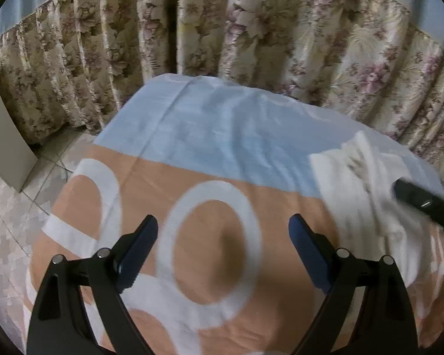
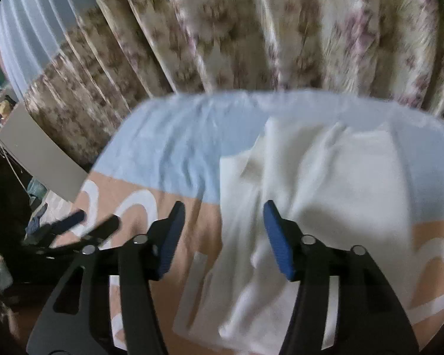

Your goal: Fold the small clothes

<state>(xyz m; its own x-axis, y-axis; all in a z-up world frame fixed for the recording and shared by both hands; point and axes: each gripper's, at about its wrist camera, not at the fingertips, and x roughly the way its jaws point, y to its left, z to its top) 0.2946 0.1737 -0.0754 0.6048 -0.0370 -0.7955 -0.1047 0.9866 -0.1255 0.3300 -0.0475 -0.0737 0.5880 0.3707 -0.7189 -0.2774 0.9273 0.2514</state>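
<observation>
While the left wrist view looked down over a cloth-covered bench (image 1: 222, 136), the left claw (image 1: 223, 236) stood wide open with nothing between its blue pads, hanging over a white ring printed on the tan part of the cloth. Beyond that ring the cloth turned pale blue. To the right of the ring lay the white garment (image 1: 355, 183), rumpled, with the dark tip of the right claw (image 1: 423, 204) at its far right edge. Behind the bench hung a floral curtain (image 1: 251, 29). No writing could be read; the white shapes on the cloth were too cropped to make out as letters.

Seen from the right wrist, the picture was blurred. The right claw (image 2: 222, 224) was parted, its pads pressing on nothing, over the near left edge of the white garment (image 2: 325, 177). Left of the garment the left claw (image 2: 94, 222) showed as a dark smear.
</observation>
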